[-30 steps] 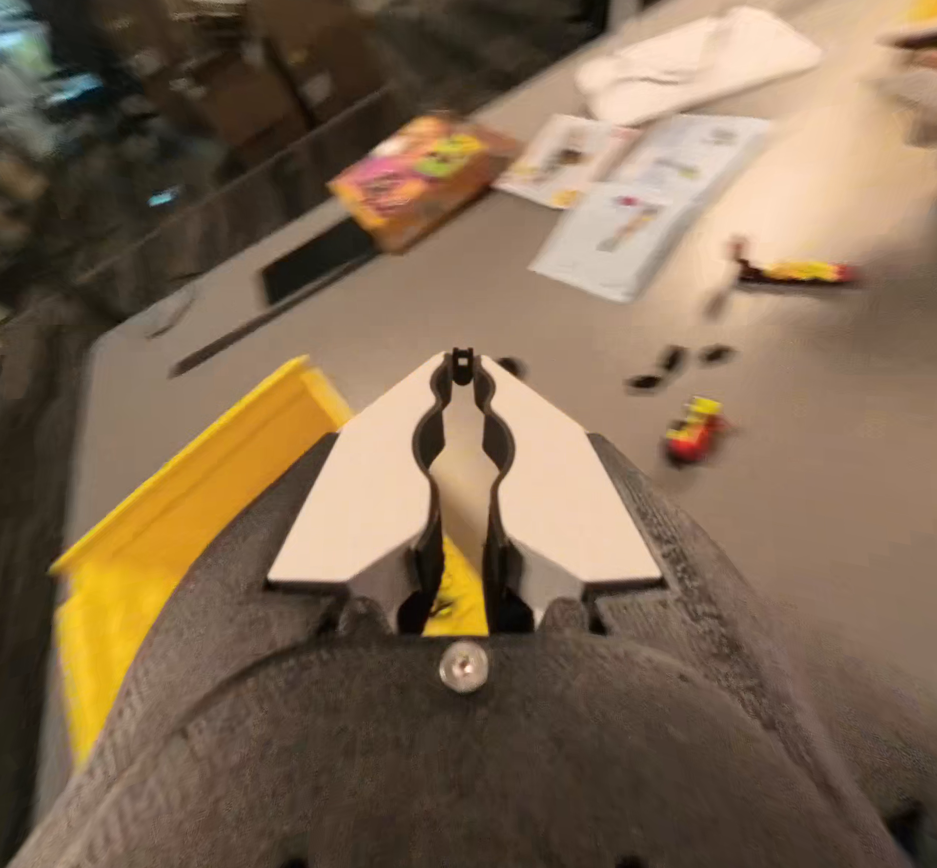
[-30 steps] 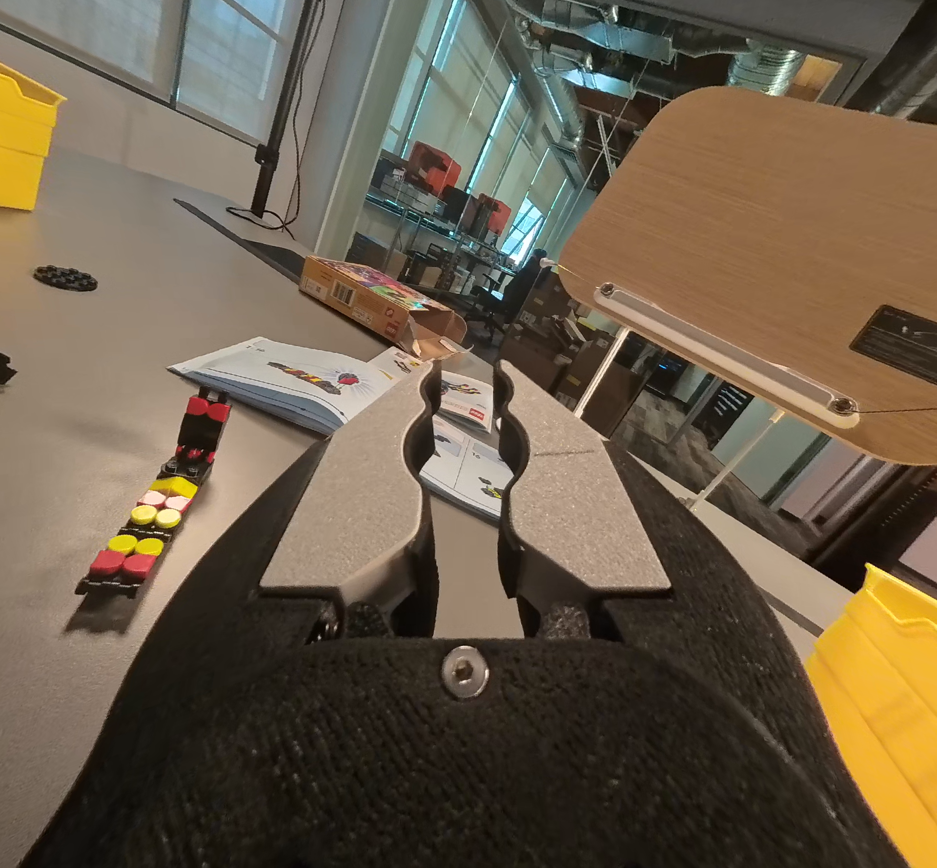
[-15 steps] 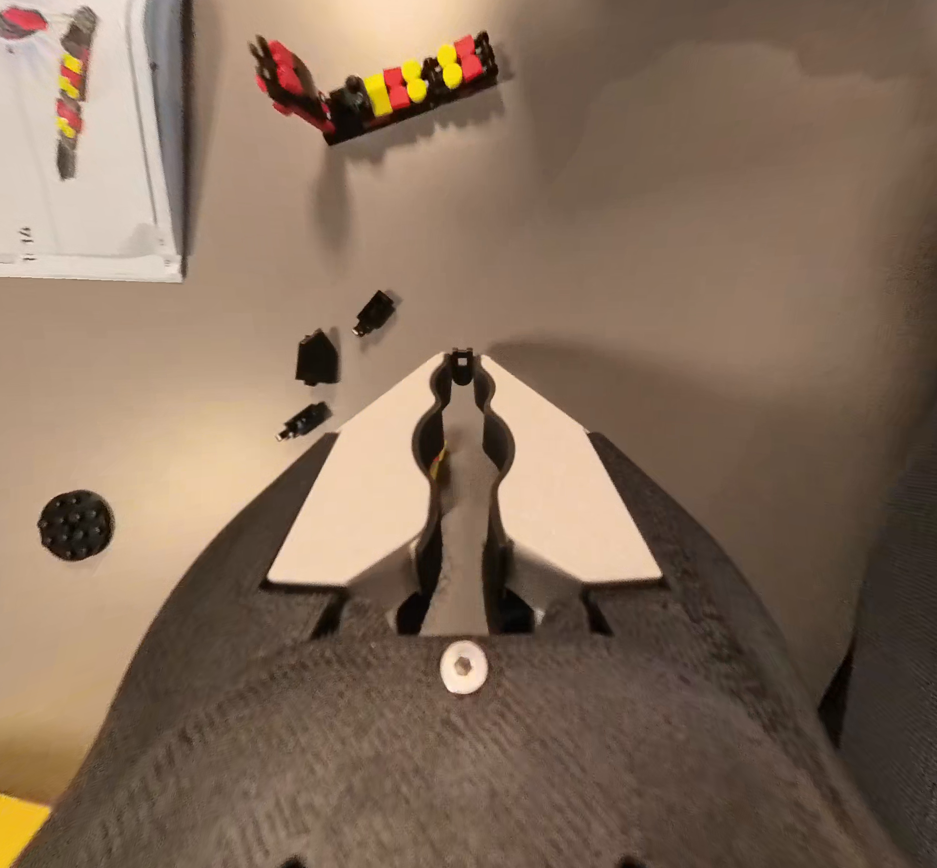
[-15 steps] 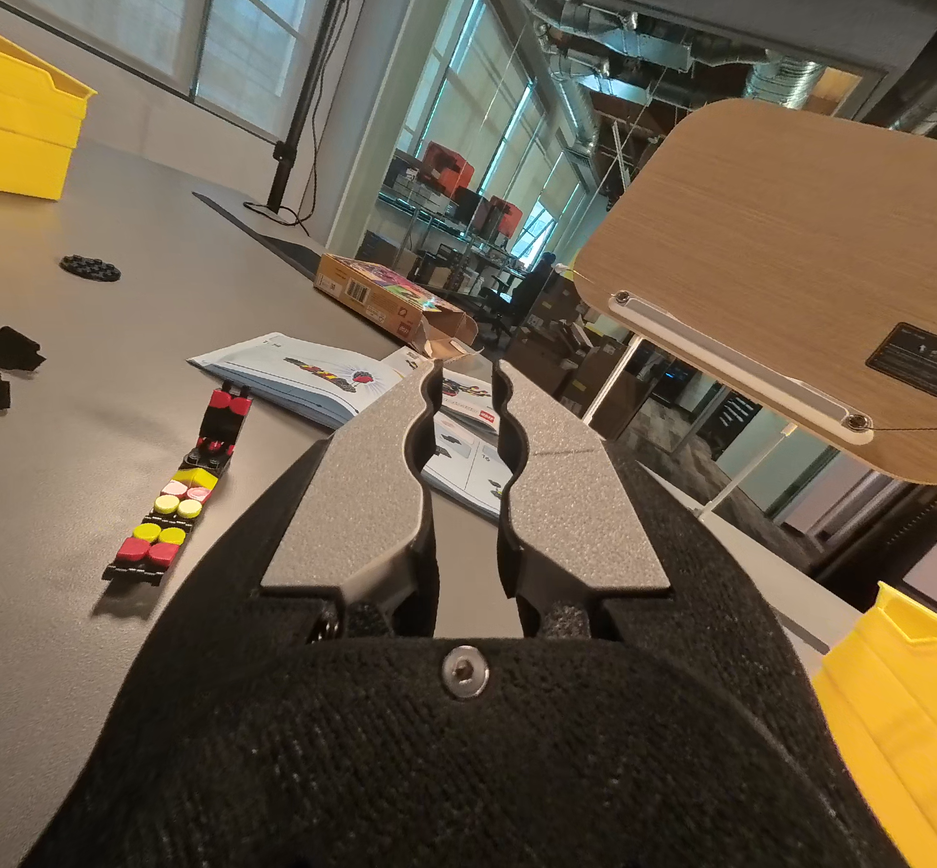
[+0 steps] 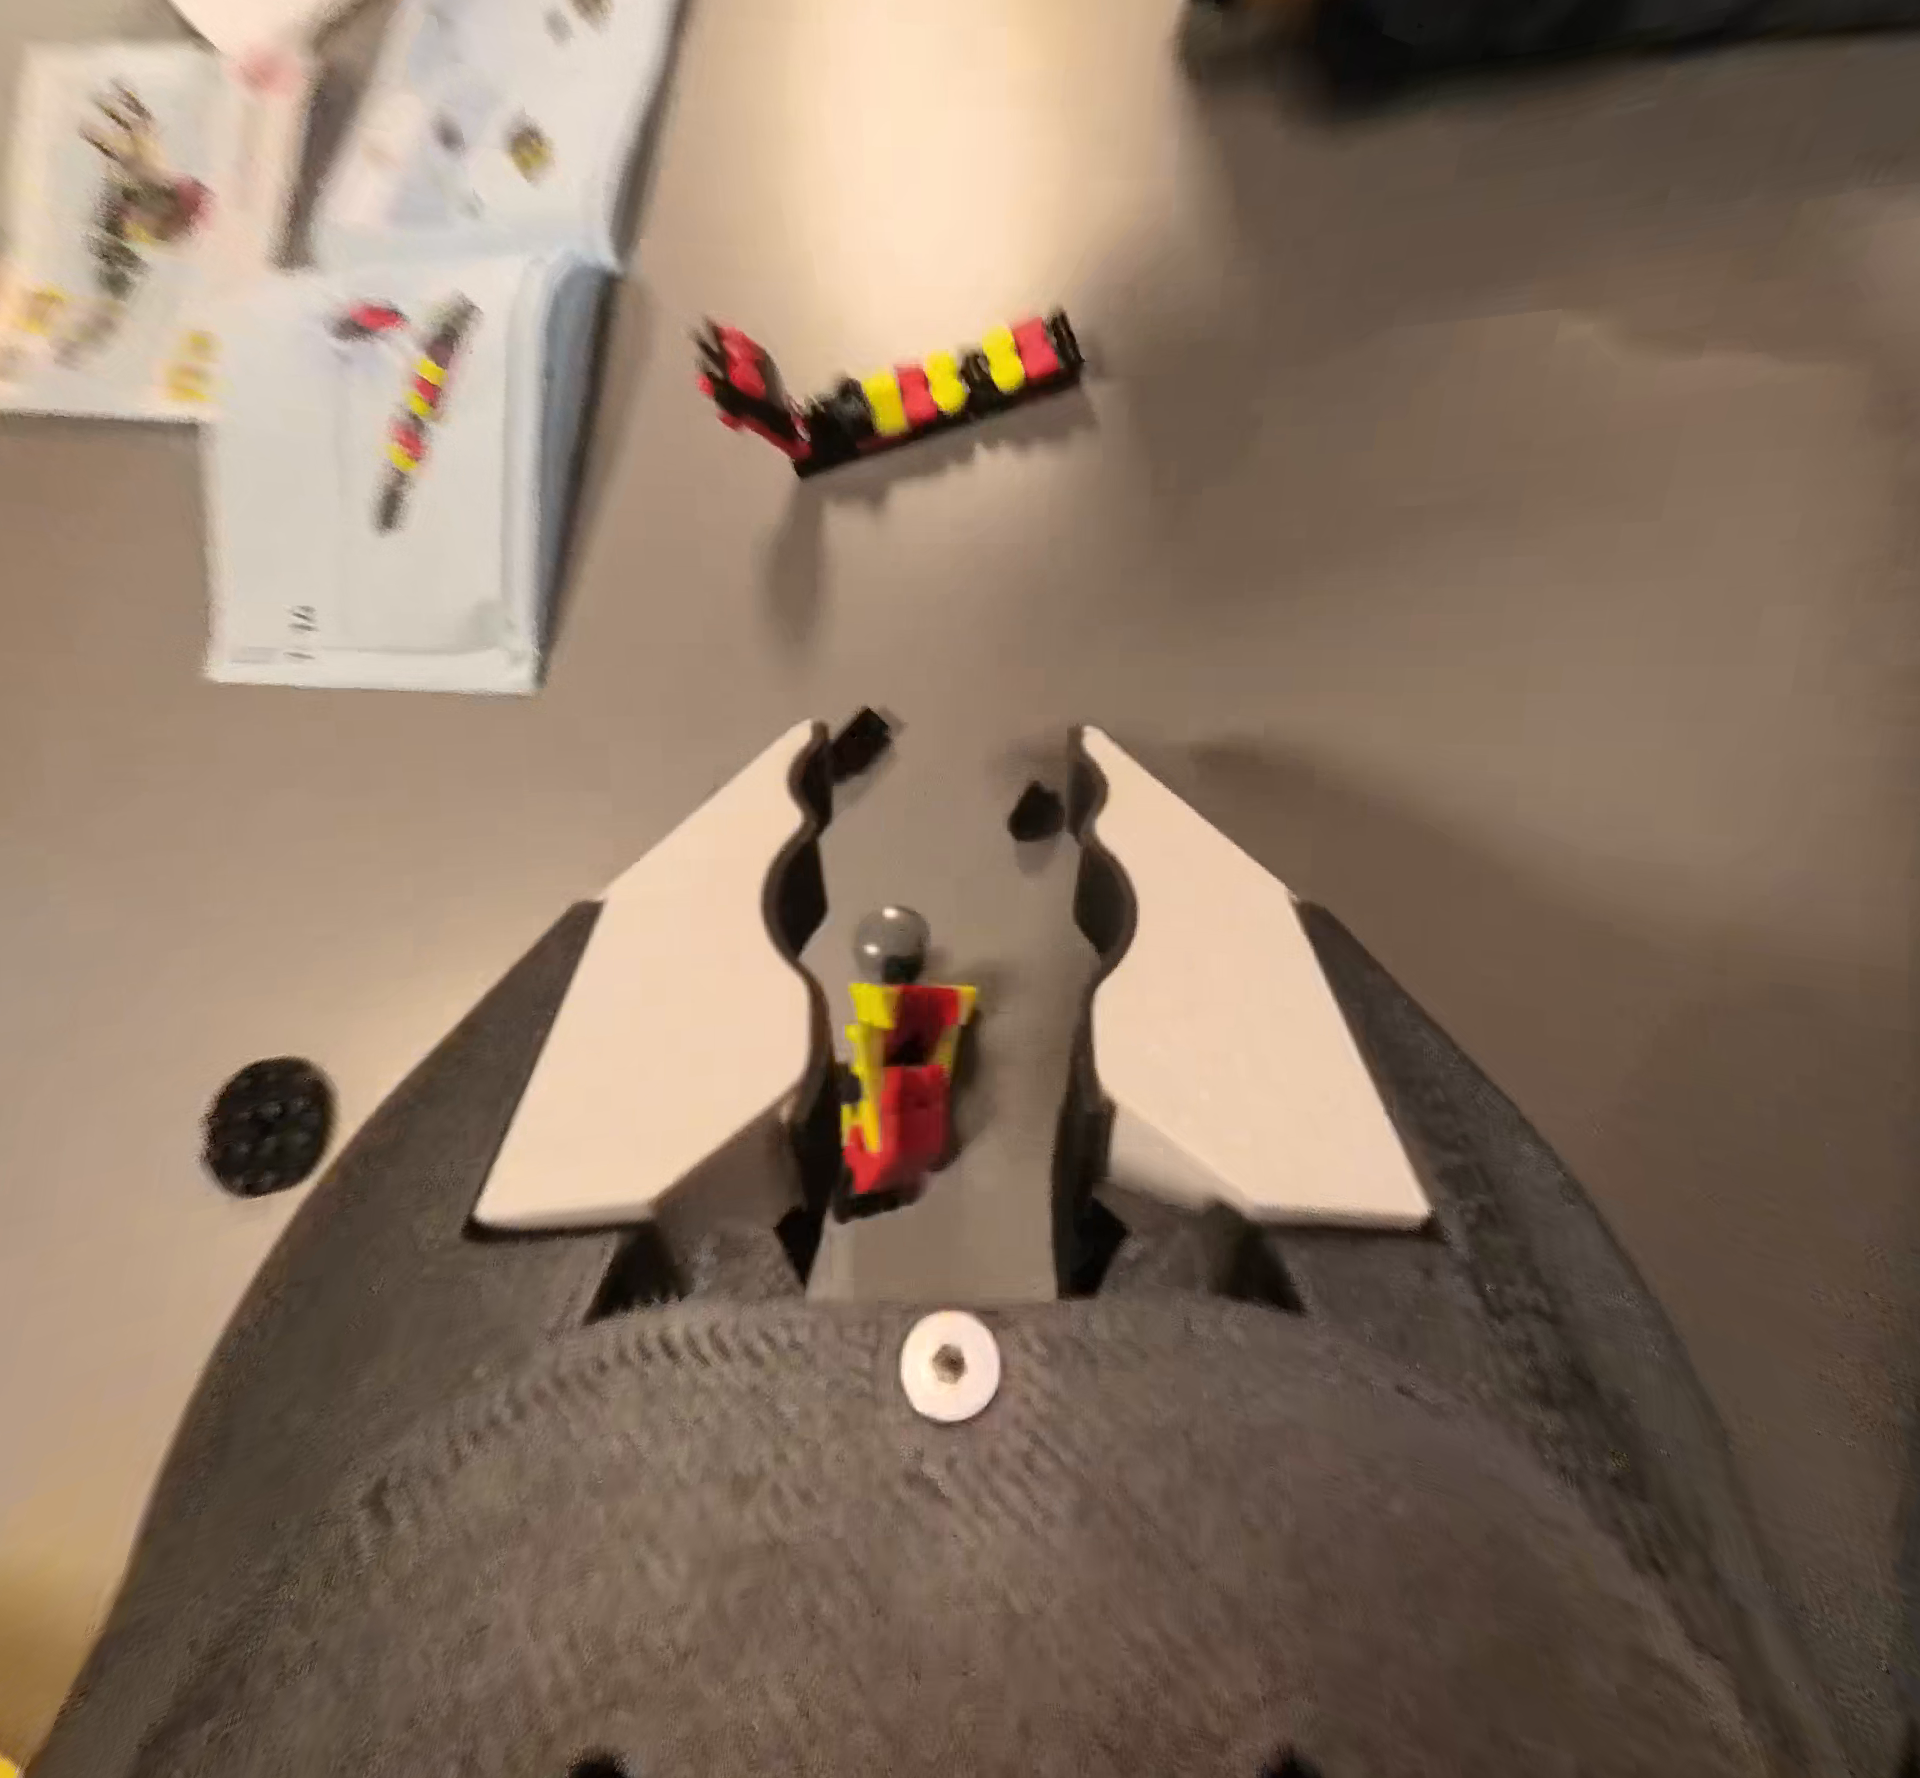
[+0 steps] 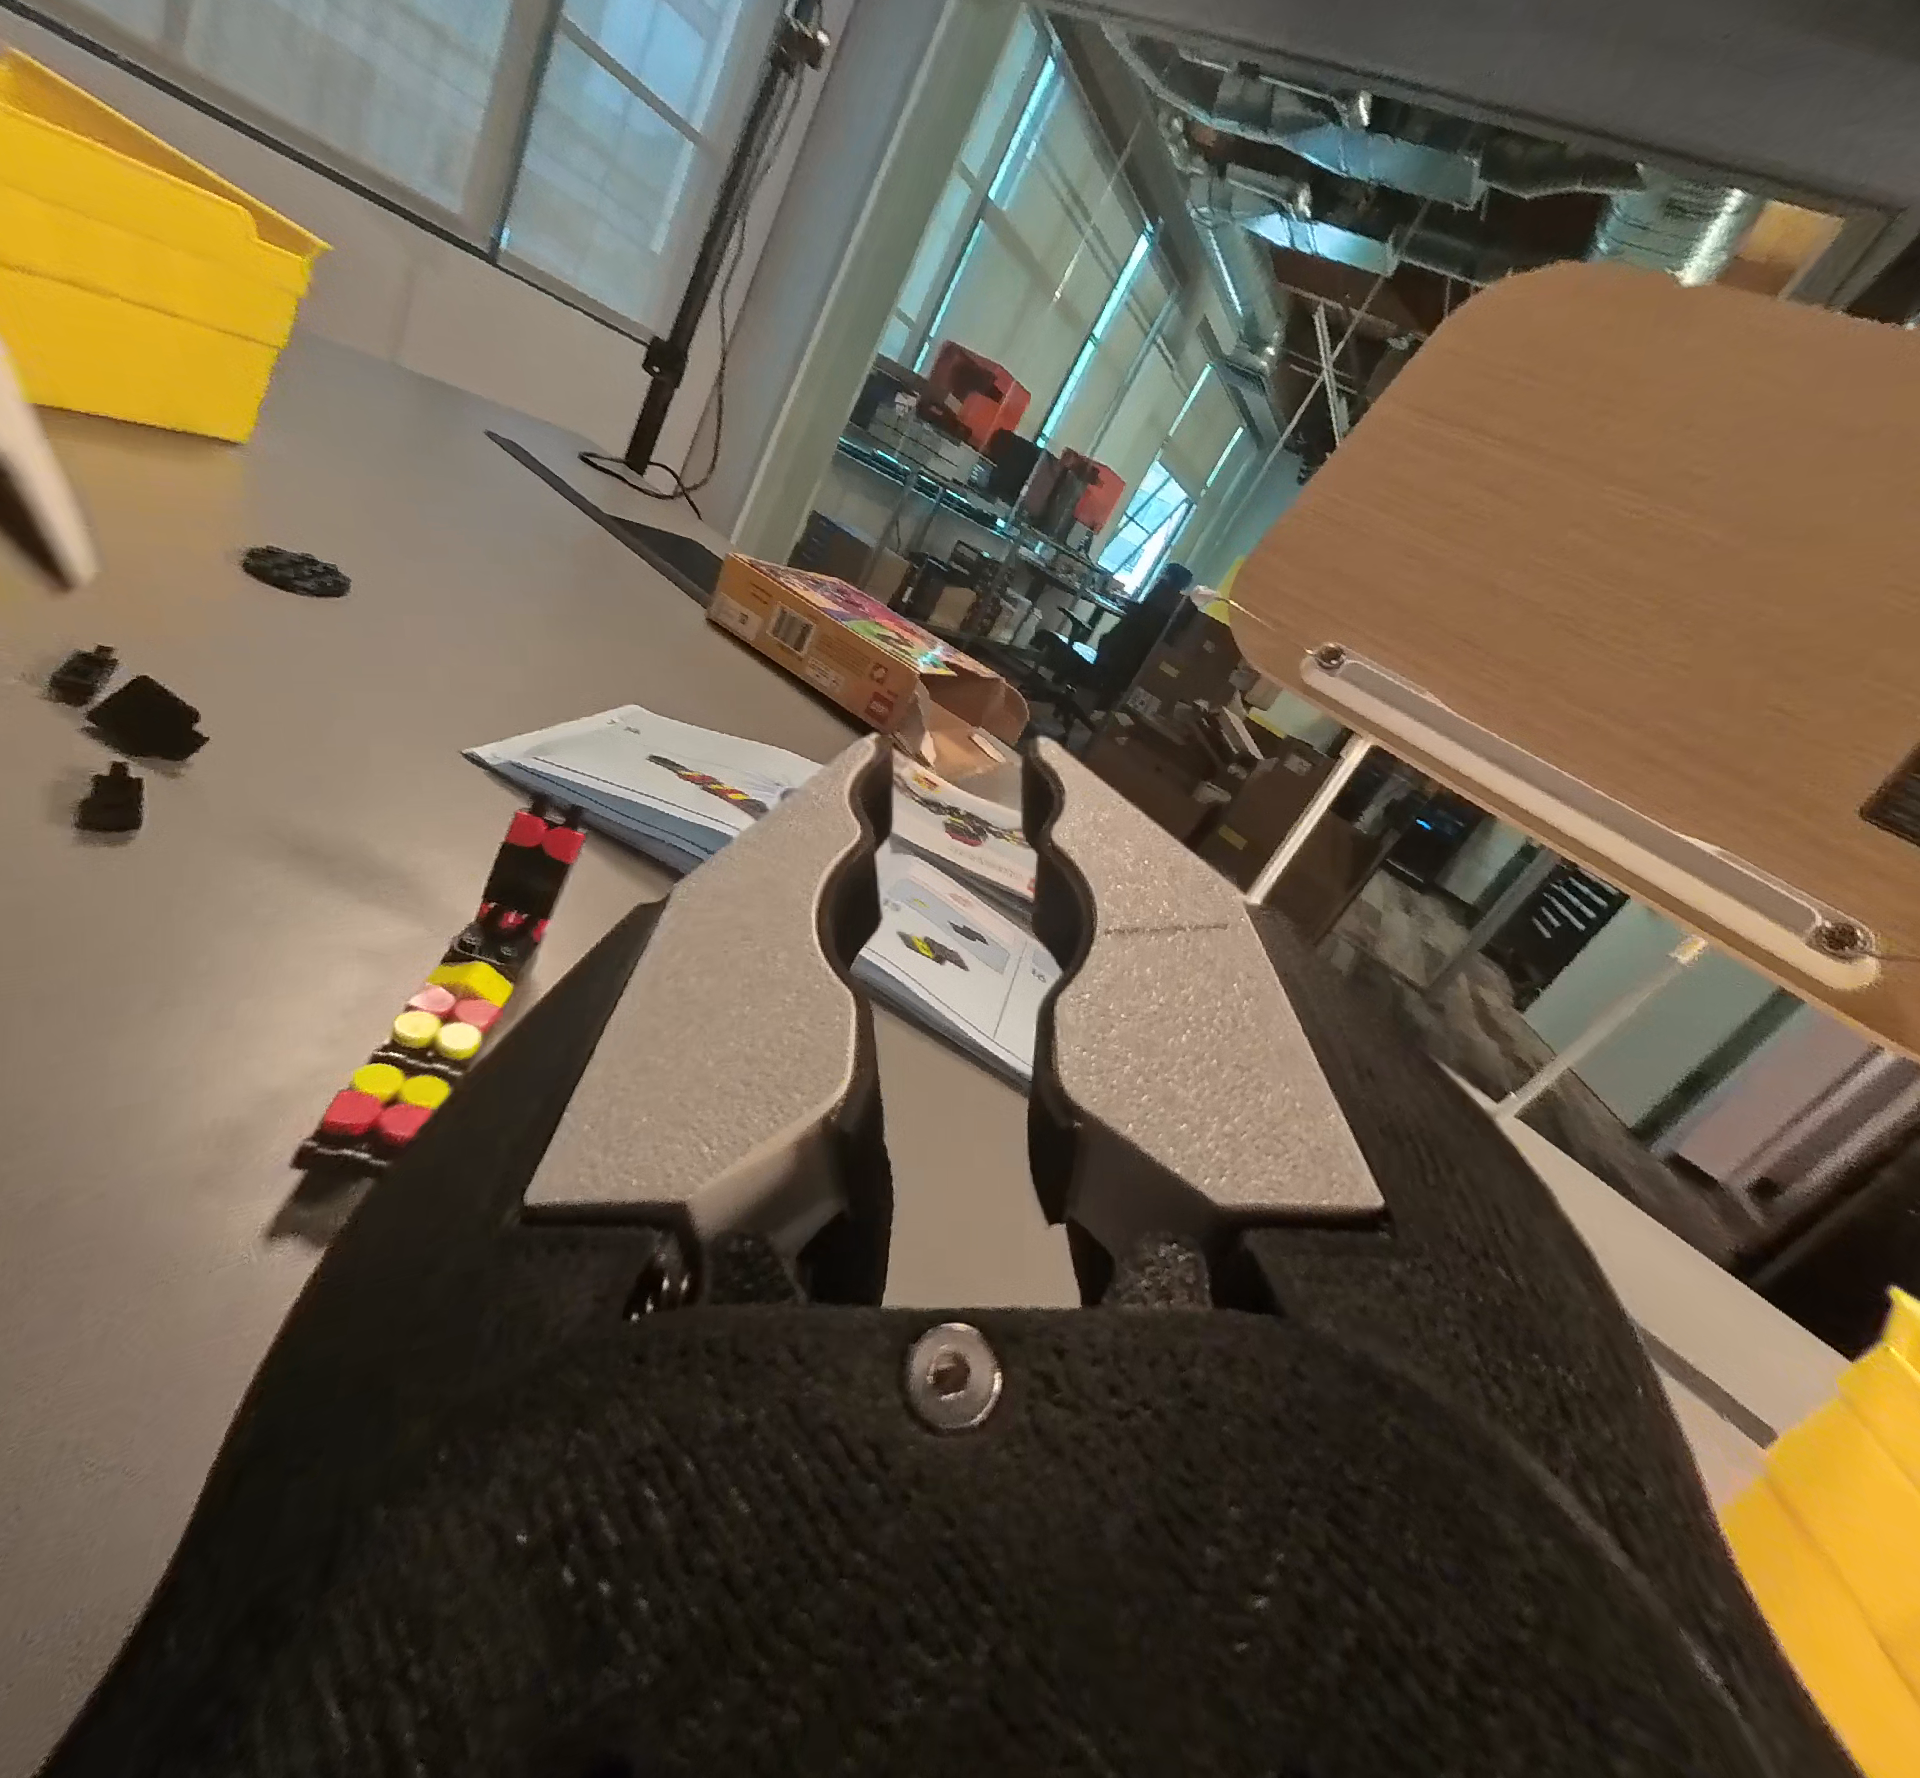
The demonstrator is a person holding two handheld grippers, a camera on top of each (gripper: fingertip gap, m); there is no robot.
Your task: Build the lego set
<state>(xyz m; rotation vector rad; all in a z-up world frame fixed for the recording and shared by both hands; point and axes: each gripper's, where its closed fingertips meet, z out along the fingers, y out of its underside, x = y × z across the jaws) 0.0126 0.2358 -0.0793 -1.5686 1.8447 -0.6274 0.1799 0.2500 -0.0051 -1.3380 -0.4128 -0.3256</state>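
Observation:
My left gripper (image 5: 951, 741) is open above the grey table (image 5: 1455, 689), looking down. A small red and yellow lego sub-assembly with a grey ball (image 5: 902, 1084) lies under the gap between its fingers. A tiny black piece (image 5: 1034, 809) sits by the right fingertip, and another black piece (image 5: 862, 741) by the left one. A long black strip with red and yellow studs (image 5: 904, 398) lies farther ahead; it also shows in the right wrist view (image 6: 436, 1022), left of my right gripper (image 6: 956, 757). That gripper is open and empty, low over the table.
Open instruction booklets (image 5: 384, 481) lie at the left, a round black plate (image 5: 268, 1126) beside my left gripper. The right wrist view shows loose black pieces (image 6: 145, 720), a yellow bin (image 6: 135, 305), the set's box (image 6: 831, 648), a wooden board (image 6: 1610, 585) and another yellow bin (image 6: 1849, 1520). Tip to tip, the grippers are about 20 cm apart. To reach the black piece (image 5: 862, 741) in a straight line is about 4 cm for my left fingers, about 20 cm for my right. Seen from the right wrist view (image 6: 104, 798) as well.
My left gripper swung from the yellow bin over the loose parts and opened; the tiny black piece it pinched is out of its tips. My right gripper shifted slightly and stayed open.

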